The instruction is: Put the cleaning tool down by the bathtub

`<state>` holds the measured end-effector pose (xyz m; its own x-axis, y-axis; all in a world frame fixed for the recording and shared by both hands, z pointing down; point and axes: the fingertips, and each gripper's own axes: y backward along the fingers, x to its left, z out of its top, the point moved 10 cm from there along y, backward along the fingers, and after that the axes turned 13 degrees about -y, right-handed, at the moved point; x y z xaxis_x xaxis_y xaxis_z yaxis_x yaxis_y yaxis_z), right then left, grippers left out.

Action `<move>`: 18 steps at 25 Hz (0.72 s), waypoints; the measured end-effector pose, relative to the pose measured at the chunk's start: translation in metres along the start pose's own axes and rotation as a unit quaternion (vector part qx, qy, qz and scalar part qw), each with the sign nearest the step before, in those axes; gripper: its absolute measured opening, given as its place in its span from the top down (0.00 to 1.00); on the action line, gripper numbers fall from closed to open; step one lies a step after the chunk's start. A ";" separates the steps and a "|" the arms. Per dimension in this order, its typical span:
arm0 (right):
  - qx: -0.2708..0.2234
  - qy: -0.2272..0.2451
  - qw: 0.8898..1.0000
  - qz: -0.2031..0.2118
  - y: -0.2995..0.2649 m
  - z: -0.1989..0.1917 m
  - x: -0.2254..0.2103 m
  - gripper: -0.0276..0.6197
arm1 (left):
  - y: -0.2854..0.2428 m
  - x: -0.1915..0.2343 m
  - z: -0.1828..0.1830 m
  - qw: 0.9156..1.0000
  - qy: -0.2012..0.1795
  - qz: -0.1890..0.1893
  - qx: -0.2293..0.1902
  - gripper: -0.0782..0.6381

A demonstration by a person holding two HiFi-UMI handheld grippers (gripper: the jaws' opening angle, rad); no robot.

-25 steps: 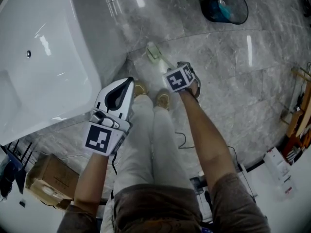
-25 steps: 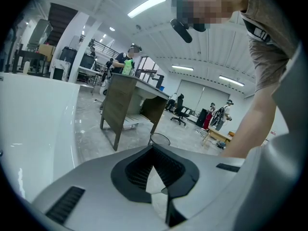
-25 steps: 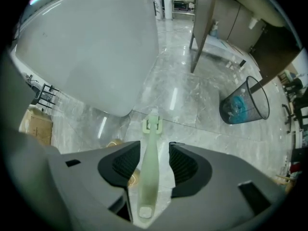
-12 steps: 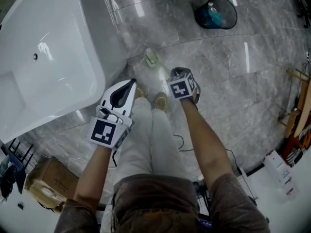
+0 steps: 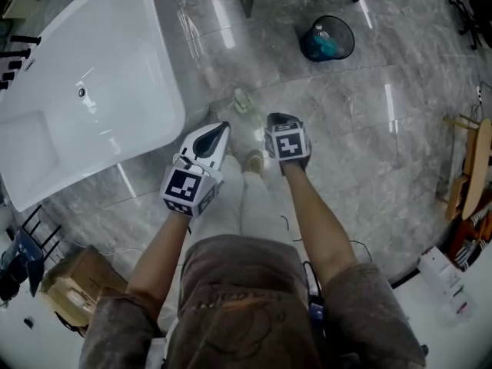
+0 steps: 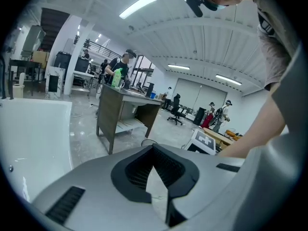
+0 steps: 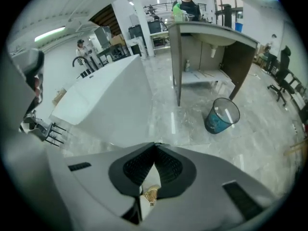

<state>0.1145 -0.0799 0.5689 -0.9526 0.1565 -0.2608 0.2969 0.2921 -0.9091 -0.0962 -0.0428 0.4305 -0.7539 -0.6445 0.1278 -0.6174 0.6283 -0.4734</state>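
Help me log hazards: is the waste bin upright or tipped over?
Upright: the waste bin stands on its base, open mouth facing up.

We count one bathtub [image 5: 92, 106], one cleaning tool [image 5: 243, 101] on the floor, one wastebasket [image 5: 327, 38], one cardboard box [image 5: 69, 283] and one shoe [image 5: 252, 161] in sight. We hold two grippers, the left gripper [image 5: 221, 129] and the right gripper [image 5: 275, 118], each with two fingers [image 7: 137, 167].
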 end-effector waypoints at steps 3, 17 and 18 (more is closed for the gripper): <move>-0.024 -0.003 1.000 0.015 0.044 0.009 0.010 0.95 | 0.014 -0.011 0.016 1.000 0.012 0.003 0.028 0.89; -0.142 0.008 0.983 0.118 0.229 0.025 0.070 0.95 | 0.097 -0.056 0.094 0.999 0.004 -0.034 0.025 0.89; -0.149 0.013 0.980 0.129 0.240 0.023 0.075 0.95 | 0.102 -0.060 0.100 0.999 0.002 -0.037 0.021 0.89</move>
<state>0.1126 -0.0197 0.3233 -0.8430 0.2838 -0.4570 0.5367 0.5023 -0.6780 -0.0919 0.0163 0.2876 -0.7077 -0.6867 0.1661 -0.6611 0.5605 -0.4988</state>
